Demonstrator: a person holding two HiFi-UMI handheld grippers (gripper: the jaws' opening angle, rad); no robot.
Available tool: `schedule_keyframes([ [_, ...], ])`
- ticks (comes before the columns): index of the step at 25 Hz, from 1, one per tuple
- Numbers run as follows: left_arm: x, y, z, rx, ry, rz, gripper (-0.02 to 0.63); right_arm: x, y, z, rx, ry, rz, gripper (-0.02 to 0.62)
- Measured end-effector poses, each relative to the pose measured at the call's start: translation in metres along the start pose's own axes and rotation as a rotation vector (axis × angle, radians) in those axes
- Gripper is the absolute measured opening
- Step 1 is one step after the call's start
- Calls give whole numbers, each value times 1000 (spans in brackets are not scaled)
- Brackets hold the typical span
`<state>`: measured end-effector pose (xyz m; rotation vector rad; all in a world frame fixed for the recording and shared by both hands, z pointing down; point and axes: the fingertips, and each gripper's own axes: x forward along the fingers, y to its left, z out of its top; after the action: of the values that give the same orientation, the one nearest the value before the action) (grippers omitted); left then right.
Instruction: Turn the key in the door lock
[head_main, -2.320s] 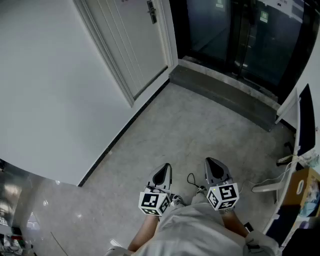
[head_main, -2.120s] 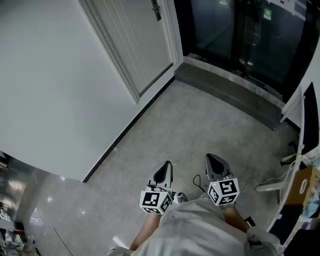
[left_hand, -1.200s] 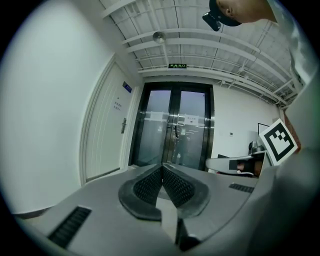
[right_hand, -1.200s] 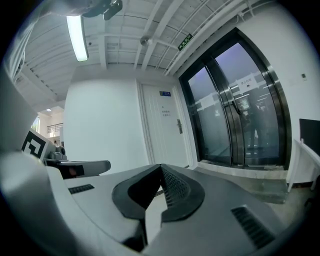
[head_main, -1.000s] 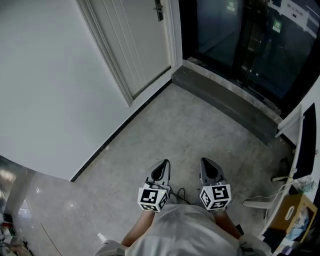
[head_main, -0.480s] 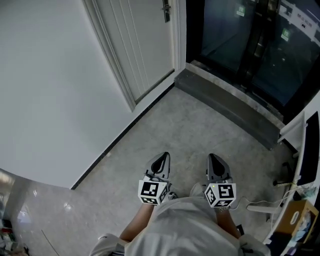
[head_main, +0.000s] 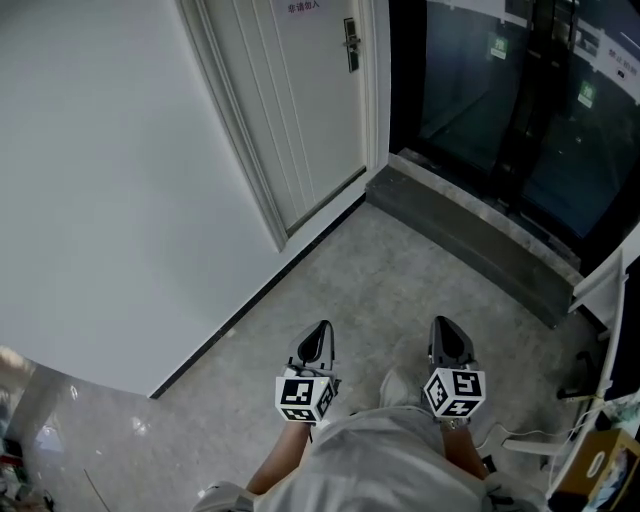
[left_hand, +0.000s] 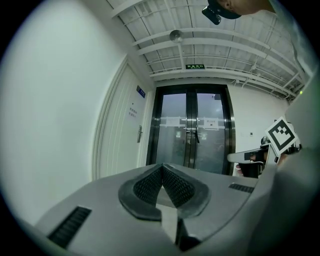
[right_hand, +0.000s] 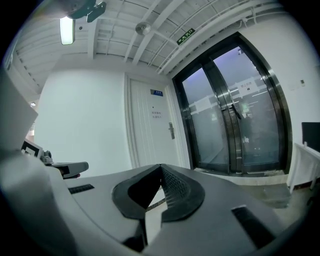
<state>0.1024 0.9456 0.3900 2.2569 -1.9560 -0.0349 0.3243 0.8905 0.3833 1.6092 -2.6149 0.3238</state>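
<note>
A white panelled door (head_main: 310, 110) stands ahead at the top of the head view, with its metal handle and lock plate (head_main: 350, 45) near its right edge. The same handle (left_hand: 140, 134) is small and distant in the left gripper view, and the handle (right_hand: 171, 131) also appears in the right gripper view. Any key is too small to make out. My left gripper (head_main: 318, 336) and right gripper (head_main: 447, 330) are held side by side in front of my body, far short of the door. Both are shut with nothing between their pads.
Dark glass double doors (head_main: 500, 90) stand right of the white door, behind a dark stone step (head_main: 470, 230). A plain white wall (head_main: 100, 180) runs along the left. A cardboard box (head_main: 605, 470) and cables lie at the lower right on the grey floor (head_main: 380, 280).
The door and its handle have come lower and larger in the head view as I move toward them. Both grippers stay shut and side by side.
</note>
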Motion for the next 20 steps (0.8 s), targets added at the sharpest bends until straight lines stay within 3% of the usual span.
schedule_keyframes([
  [6,51,8,-3,7,21,-7,9,52,-18,-11,8,38,15,2],
  [17,221,12,13,29,17,-7,9,197,-105,14,21,58,20,2],
  [20,259,15,16,21,16,26,9,234,-126,25,4,64,45,2],
])
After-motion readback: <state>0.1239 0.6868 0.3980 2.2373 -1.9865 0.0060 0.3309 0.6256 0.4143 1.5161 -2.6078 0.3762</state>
